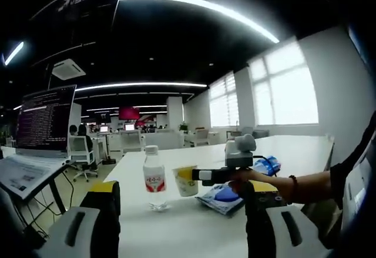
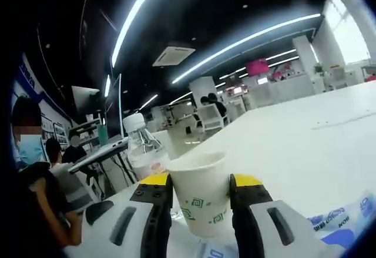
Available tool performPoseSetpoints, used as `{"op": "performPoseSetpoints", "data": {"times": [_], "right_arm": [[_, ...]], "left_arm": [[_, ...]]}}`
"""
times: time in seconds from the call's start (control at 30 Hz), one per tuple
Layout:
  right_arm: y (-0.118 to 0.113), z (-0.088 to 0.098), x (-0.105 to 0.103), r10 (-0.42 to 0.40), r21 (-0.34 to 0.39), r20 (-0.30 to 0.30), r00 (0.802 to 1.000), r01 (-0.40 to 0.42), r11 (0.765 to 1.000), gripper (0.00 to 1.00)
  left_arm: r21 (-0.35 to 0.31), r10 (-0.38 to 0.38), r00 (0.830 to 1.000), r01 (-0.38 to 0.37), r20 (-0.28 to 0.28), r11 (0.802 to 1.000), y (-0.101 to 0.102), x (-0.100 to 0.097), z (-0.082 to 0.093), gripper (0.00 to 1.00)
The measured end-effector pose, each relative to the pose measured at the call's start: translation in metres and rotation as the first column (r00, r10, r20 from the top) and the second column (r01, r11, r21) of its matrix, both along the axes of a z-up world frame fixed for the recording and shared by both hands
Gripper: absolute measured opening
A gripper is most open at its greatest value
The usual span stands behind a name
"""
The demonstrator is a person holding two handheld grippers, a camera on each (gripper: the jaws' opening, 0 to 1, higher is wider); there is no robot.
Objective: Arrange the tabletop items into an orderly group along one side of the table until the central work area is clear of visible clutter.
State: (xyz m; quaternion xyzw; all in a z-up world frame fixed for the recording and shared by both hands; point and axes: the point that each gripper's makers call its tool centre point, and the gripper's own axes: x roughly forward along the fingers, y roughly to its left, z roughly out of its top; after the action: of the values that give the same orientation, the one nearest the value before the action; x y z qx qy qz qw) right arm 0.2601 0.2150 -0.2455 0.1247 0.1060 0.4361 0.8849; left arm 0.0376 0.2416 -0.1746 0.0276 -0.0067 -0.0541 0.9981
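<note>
On the white table (image 1: 176,228) stands a clear water bottle (image 1: 154,176) with a white cap and red label. Just to its right is a white paper cup (image 1: 187,180) with yellow print. My right gripper (image 1: 198,176) reaches in from the right and is shut on that cup. In the right gripper view the cup (image 2: 200,196) sits squeezed between the yellow-tipped jaws of the right gripper (image 2: 200,181), with the bottle (image 2: 141,146) close behind on the left. My left gripper (image 1: 183,186) hangs back, open and holding nothing. A blue snack bag (image 1: 226,196) lies under the right gripper.
A person's forearm (image 1: 294,184) holds the right gripper. A monitor with text (image 1: 44,123) stands on a stand beyond the table's left edge. A person (image 2: 41,176) sits nearby. The blue bag's corner (image 2: 346,220) lies at the right. White tabletop (image 2: 305,146) stretches away.
</note>
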Motion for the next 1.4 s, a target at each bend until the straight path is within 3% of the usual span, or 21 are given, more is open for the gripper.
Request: {"op": "performPoseSetpoints", "data": {"times": [0.4,1.2,1.4], "right_arm": [[0.004,-0.003,-0.004,0.007,-0.013,0.042,0.999,-0.007,1.000,0.36],[0.009,-0.023,-0.004,0.002,-0.025,0.022,1.000,-0.001,1.000,0.35],[0.008,-0.025,-0.010,-0.004,-0.066,0.058,0.998,0.007,0.998,0.36]], "left_arm": [[0.007,-0.007,1.000,0.007,-0.013,1.000,-0.001,0.001,-0.004,0.87],[-0.002,-0.030,0.999,0.030,-0.042,1.000,0.000,0.005,-0.016,0.87],[-0.007,-0.027,0.999,0.026,-0.043,1.000,0.002,0.005,-0.017,0.87]]}}
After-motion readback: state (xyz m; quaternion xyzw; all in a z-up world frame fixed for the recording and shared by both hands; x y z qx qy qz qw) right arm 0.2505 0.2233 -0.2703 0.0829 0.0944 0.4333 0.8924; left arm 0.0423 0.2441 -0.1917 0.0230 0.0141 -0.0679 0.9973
